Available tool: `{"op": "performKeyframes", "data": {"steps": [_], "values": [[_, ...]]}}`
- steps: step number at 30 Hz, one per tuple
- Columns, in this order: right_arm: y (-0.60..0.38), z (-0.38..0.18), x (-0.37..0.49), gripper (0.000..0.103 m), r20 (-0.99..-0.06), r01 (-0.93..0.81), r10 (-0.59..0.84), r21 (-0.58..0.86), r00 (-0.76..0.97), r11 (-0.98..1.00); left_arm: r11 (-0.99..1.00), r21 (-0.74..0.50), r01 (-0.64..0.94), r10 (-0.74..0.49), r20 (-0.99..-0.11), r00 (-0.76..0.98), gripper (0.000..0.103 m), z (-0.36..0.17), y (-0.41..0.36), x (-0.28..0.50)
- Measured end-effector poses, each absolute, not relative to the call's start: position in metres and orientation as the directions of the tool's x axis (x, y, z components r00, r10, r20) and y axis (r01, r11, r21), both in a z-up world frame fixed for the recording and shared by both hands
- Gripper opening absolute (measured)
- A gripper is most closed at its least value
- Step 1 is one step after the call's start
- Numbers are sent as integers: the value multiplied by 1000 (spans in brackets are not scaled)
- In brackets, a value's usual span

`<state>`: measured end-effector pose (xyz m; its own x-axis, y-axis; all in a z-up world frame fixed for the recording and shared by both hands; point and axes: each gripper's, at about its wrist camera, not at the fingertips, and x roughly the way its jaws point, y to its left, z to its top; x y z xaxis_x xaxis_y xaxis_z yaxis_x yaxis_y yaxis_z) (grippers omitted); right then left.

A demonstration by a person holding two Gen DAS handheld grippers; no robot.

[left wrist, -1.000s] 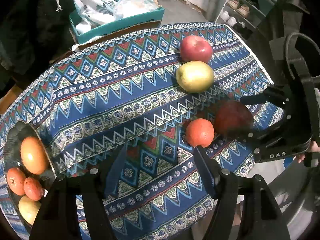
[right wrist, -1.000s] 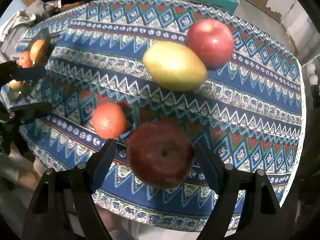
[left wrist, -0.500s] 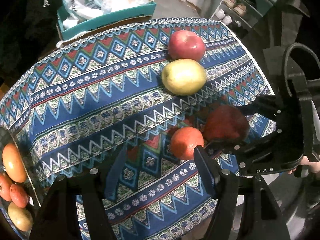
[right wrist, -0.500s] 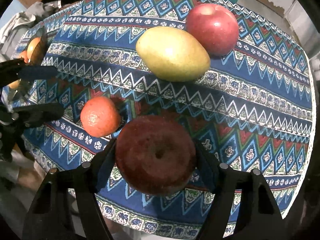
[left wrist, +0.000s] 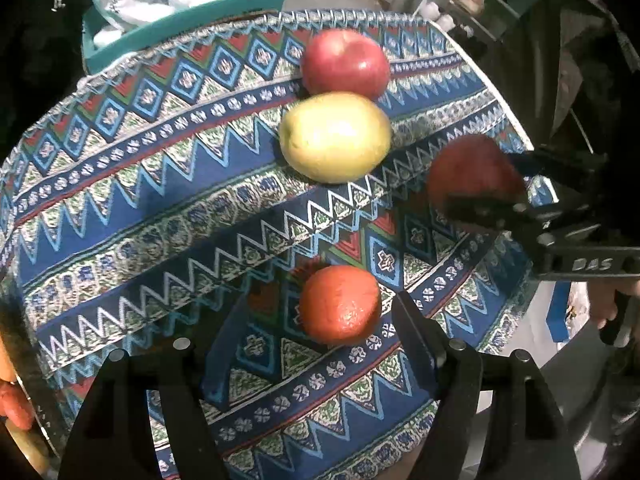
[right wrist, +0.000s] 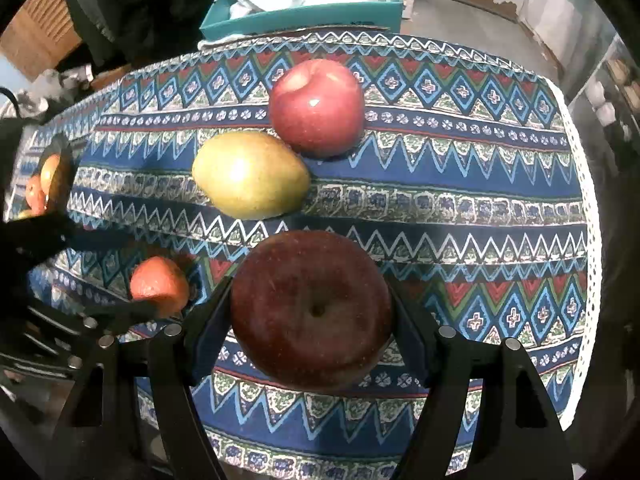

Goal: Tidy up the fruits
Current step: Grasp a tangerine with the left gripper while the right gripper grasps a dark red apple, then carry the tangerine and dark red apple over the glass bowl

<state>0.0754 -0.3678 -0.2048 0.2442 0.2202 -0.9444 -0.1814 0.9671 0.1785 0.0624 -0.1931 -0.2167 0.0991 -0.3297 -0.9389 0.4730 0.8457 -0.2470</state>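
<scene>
**Gripping one apple while the orange waits between open fingers**

Holding the dark red apple point(right wrist: 311, 309), the right gripper point(right wrist: 310, 320) has its two fingers pressed against the fruit's left and right flanks, the blossom end facing the camera. From the left wrist view the same apple point(left wrist: 472, 178) sits between the black fingers near the worktop's right edge; whether it has cleared the cloth or rests on it cannot be told. The left gripper point(left wrist: 316, 344) stands wide, holding nothing, with the orange point(left wrist: 339, 304) on the cloth between its fingertips and touched by neither finger.

Further out on the patterned tablecloth point(right wrist: 460, 184) lie a yellow-green pear point(right wrist: 251, 176) and, just behind and touching it, a bright red apple point(right wrist: 317, 108). At the far left a dark bowl point(right wrist: 62, 176) already carries several fruits. A teal box point(right wrist: 304, 16) stands beyond the worktop.

The step in hand looks like a pickup: one fruit secured, a second lined up. Next, judging by the task, the left fingers should close evenly on the orange across its widest part, as round fruit can roll if one finger arrives first. The right side then needs a level carry across the worktop towards the bowl, passing above the pear and red apple without nudging them, and a low release onto the pile.
</scene>
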Motion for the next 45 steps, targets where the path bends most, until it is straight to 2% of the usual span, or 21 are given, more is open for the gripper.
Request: {"op": "performKeyframes", "data": {"steps": [8, 11, 15, 26, 45], "values": [[-360, -202, 79, 74, -937, -176, 238, 197, 255, 964, 841, -249, 480, -321, -944, 73, 75, -233, -201, 62], [-358, -202, 83, 74, -936, -179, 244, 202, 254, 963, 842, -267, 469, -336, -939, 69, 68, -236, -200, 63], [-359, -204, 83, 74, -935, -179, 246, 204, 255, 962, 827, -302, 474, -372, -927, 58, 46, -236, -202, 65], [-360, -200, 81, 74, -927, -185, 256, 210, 273, 960, 824, -219, 522, -330, -935, 128, 45, -226, -207, 58], [-329, -152, 83, 74, -883, -263, 319, 235, 344, 936, 850, -176, 496, -334, -909, 250, 45, -162, -160, 49]]}}
